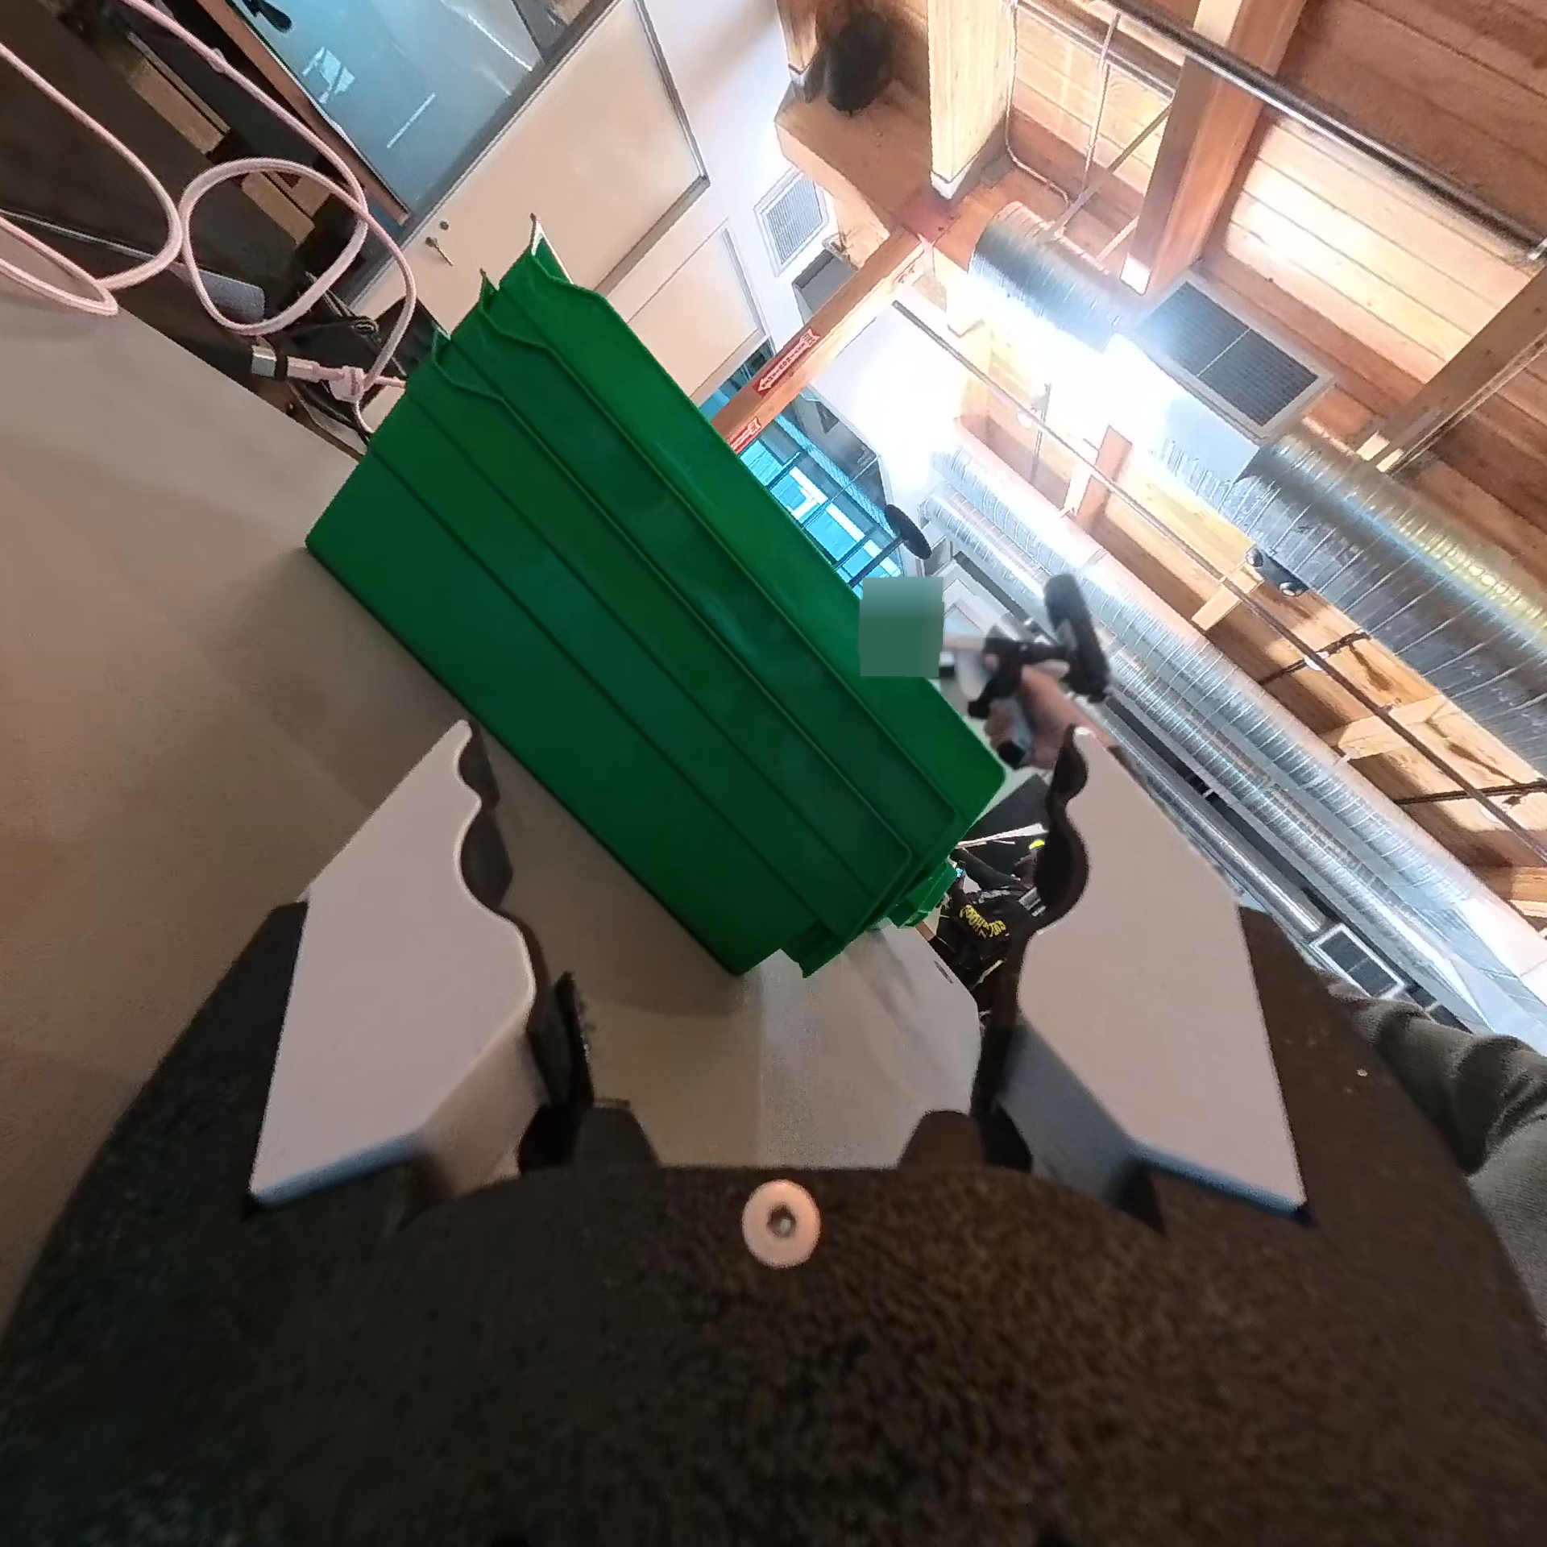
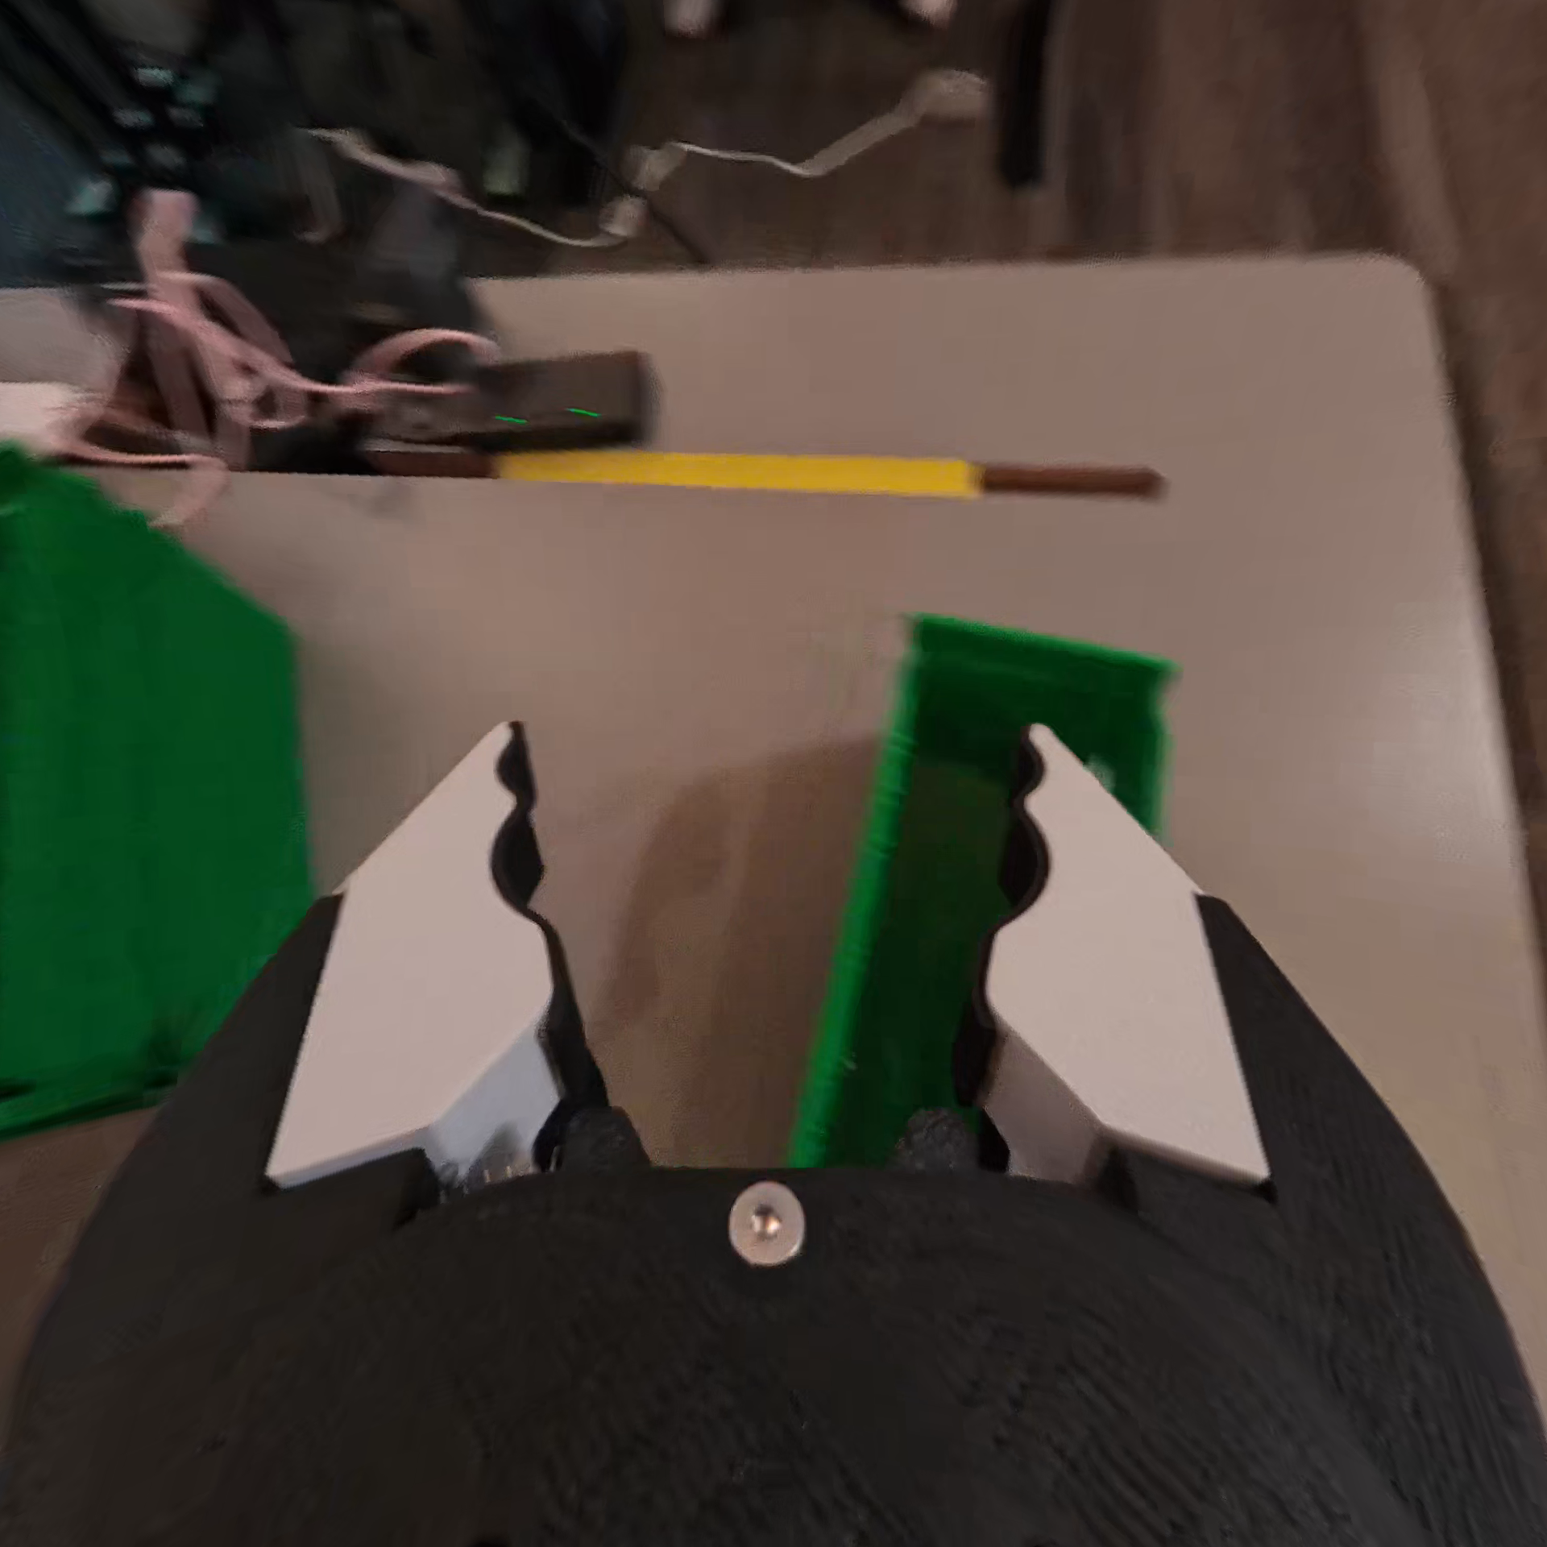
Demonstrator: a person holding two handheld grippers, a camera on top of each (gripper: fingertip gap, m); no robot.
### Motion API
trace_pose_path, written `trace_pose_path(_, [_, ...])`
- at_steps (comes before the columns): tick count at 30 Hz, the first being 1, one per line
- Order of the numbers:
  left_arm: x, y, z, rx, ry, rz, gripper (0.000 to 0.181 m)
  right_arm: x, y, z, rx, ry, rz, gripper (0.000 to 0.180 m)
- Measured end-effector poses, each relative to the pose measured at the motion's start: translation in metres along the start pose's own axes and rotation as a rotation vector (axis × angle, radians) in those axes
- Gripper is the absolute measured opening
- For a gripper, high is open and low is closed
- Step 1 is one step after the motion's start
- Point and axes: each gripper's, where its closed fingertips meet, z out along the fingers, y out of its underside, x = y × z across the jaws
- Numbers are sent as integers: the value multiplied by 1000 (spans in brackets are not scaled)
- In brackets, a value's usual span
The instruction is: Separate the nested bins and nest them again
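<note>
A stack of nested green bins stands on the grey table, seen from its long side in the tilted left wrist view. My left gripper is open and empty, with the stack's near end just beyond its fingertips. In the blurred right wrist view a single green bin lies on the table. My right gripper is open above it; its right finger overlaps the bin's inside and the bin's left wall lies between the jaws. The stack shows at the left edge of that view.
A yellow stick with brown ends lies across the table behind the single bin. A black box with pink cables sits at the back left. The table's right edge and corner are near. Pink cables hang beyond the stack.
</note>
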Motion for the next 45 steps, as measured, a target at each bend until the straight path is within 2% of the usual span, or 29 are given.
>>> trace_pose_path(2, [1, 1, 1, -1, 8, -5, 128, -78, -16, 0, 3, -130, -68, 125])
trace_pose_path(5, [3, 2, 3, -2, 22, -16, 128, -194, -3, 9, -158, -347, -158, 137])
trace_pose_path(8, [6, 4, 4, -8, 37, -23, 128, -278, 22, 27, -306, -436, -291, 139])
trace_pose_path(11, [8, 2, 3, -1, 47, -28, 128, -334, 46, 48, -430, -452, -395, 140])
trace_pose_path(14, [9, -1, 1, 13, 57, -37, 128, -356, 66, 73, -536, -370, -489, 146])
trace_pose_path(18, [10, -1, 1, 15, 65, -44, 128, -360, 81, 100, -645, -251, -564, 146])
trace_pose_path(23, [9, -3, -1, 23, 68, -52, 128, -355, 80, 108, -722, -153, -622, 120])
trace_pose_path(30, [8, -8, -4, 41, 60, -50, 128, -382, 80, 106, -730, -186, -748, 105])
trace_pose_path(37, [6, -11, -6, 56, 48, -43, 128, -421, 81, 99, -753, -264, -808, 104])
trace_pose_path(45, [6, -10, -5, 48, 48, -44, 127, -433, 74, 95, -775, -232, -845, 105])
